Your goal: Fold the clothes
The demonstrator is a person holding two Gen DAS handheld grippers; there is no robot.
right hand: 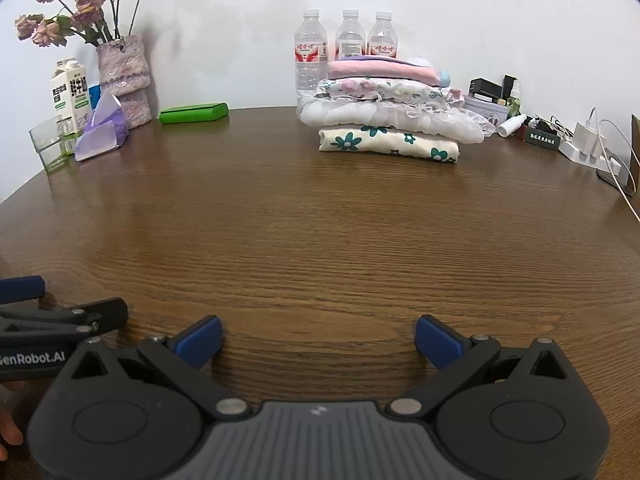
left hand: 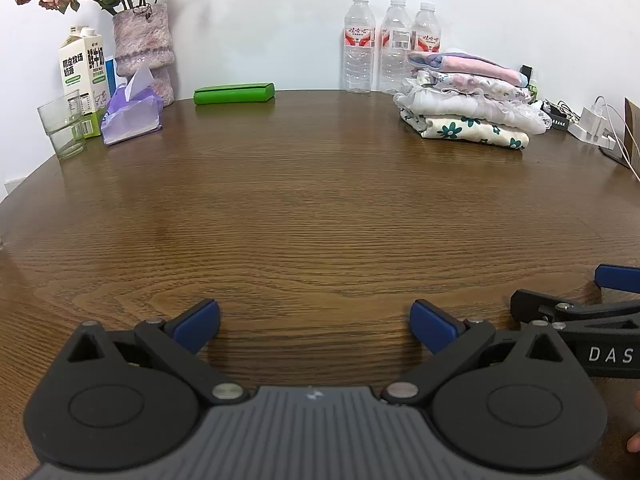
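Brown wood-grain table (left hand: 312, 208) fills both views, bare in front of the grippers. At about 1 o'clock, against the white wall, sits the stack of folded clothes (left hand: 468, 100), 4 pieces deep, floral one lowest. It looks soft, light and floppy; I would pinch a hem or corner. Behind it stand 3 water bottles (left hand: 390, 46), apparently empty. At 10 o'clock a vase (left hand: 144, 44) holds dried roses, beside a milk carton (left hand: 82, 74) and an empty glass (left hand: 62, 126). Left gripper (left hand: 314, 326) and right gripper (right hand: 318, 340) hover low, jaws wide apart, holding nothing.
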